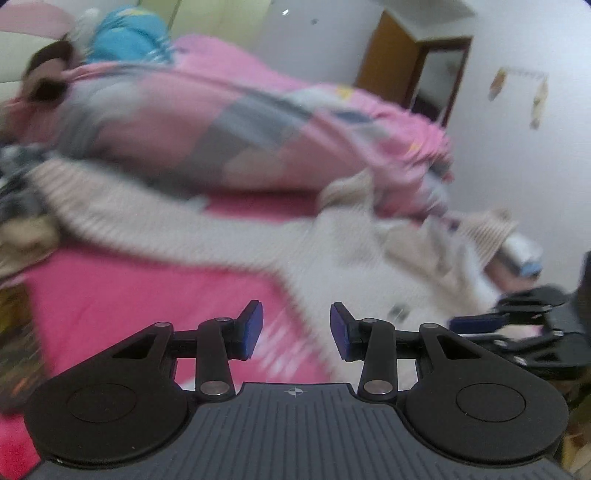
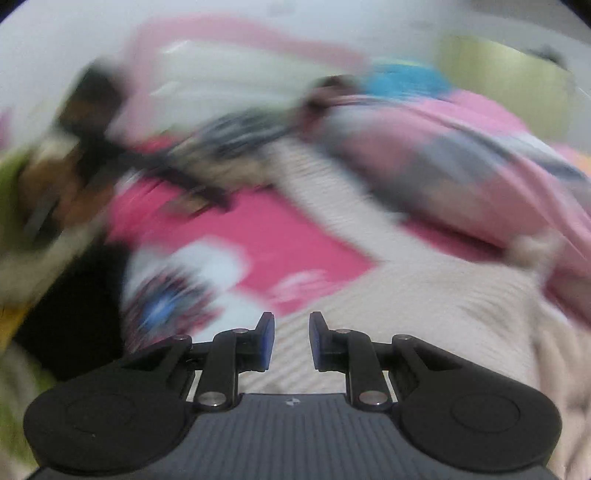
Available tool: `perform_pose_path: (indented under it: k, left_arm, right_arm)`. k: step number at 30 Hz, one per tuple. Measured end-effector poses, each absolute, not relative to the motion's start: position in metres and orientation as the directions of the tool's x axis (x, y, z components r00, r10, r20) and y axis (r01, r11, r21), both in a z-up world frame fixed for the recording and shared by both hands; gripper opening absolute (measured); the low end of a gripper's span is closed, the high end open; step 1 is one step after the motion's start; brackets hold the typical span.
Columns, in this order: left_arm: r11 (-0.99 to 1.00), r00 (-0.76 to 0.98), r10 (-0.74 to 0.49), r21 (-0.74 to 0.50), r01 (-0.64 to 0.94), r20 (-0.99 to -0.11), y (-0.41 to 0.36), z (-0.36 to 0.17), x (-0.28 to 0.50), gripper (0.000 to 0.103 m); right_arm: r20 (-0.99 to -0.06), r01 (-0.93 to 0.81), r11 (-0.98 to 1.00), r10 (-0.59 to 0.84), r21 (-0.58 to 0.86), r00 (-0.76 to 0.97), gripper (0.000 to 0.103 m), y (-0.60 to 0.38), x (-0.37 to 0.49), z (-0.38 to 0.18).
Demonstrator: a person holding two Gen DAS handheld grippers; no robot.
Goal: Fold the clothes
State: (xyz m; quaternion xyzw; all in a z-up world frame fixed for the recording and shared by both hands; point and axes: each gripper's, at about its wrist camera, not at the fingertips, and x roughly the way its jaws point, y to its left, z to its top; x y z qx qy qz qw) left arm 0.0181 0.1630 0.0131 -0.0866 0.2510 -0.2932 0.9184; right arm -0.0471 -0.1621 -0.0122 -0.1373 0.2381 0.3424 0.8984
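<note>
One cream ribbed sweater [image 1: 332,254] lies spread across a bright pink bedsheet [image 1: 122,295], one long sleeve [image 1: 122,206] stretched toward the left of the left wrist view and its body bunched at the right, where the fabric rumples against a pink and grey patterned quilt [image 1: 229,122]. Both views are blurred by motion. The left gripper [image 1: 296,330] hangs above the sweater's lower edge and the sheet, its blue-padded fingers [image 1: 251,328] spread apart with nothing between them. At the right edge of the same view the right gripper [image 1: 476,325] reaches in over the sweater's body, a blue pad showing on it. From its own camera, the right gripper [image 2: 291,341] sits low over the ribbed knit [image 2: 424,302], its fingers parted by a narrow gap and gripping nothing. The quilt is heaped along the far side of the bed, with a blue garment [image 1: 125,33] beyond it at the head. Left of the sweater, a smeared white item with red and blue print [image 2: 184,291] lies on the sheet, and a tangle of dark clothes [image 2: 221,147] sits farther back. A brown door [image 1: 391,55] stands in the white wall behind the bed.
</note>
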Motion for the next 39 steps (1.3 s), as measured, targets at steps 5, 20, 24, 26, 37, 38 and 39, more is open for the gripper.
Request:
perform_pose_path:
  k: [5,20,24,26,37,38,39]
  left_arm:
    - [0.769,0.648,-0.638,-0.377,0.515,-0.415,0.098,0.003,0.083,0.040]
    - [0.790,0.628,-0.608,-0.446,0.421,-0.485,0.032,-0.095,0.220,0.040]
    - [0.762,0.619,-0.638,-0.492,0.421,-0.458,0.040,-0.101,0.220,0.040]
    - [0.765,0.623,-0.635,-0.483,0.426,-0.457,0.039,-0.101,0.218,0.042]
    - [0.740,0.617,-0.658,-0.521,0.425,-0.431,0.040,-0.104,0.220,0.043]
    - [0.740,0.617,-0.659,-0.521,0.426,-0.430,0.040,-0.104,0.220,0.043]
    - [0.739,0.617,-0.659,-0.521,0.426,-0.430,0.040,-0.104,0.220,0.043]
  right_arm:
    - [-0.499,-0.462,0.883,0.436,0.079,0.749,0.021,-0.207,0.013,0.000]
    - [-0.625,-0.249,0.966,0.150,-0.074,0.766,0.021,-0.247,0.169,-0.068]
    - [-0.667,-0.237,0.969,0.130,-0.072,0.734,0.022,-0.258,0.188,-0.108]
    - [-0.691,-0.224,0.973,0.127,-0.052,0.712,0.023,-0.262,0.192,-0.097]
    - [-0.748,-0.040,0.986,0.149,0.161,0.646,0.044,-0.332,0.251,-0.028]
    - [-0.754,-0.027,0.987,0.138,0.157,0.642,0.043,-0.334,0.257,-0.028]
    - [-0.761,-0.023,0.992,0.108,0.121,0.639,0.043,-0.330,0.263,-0.036]
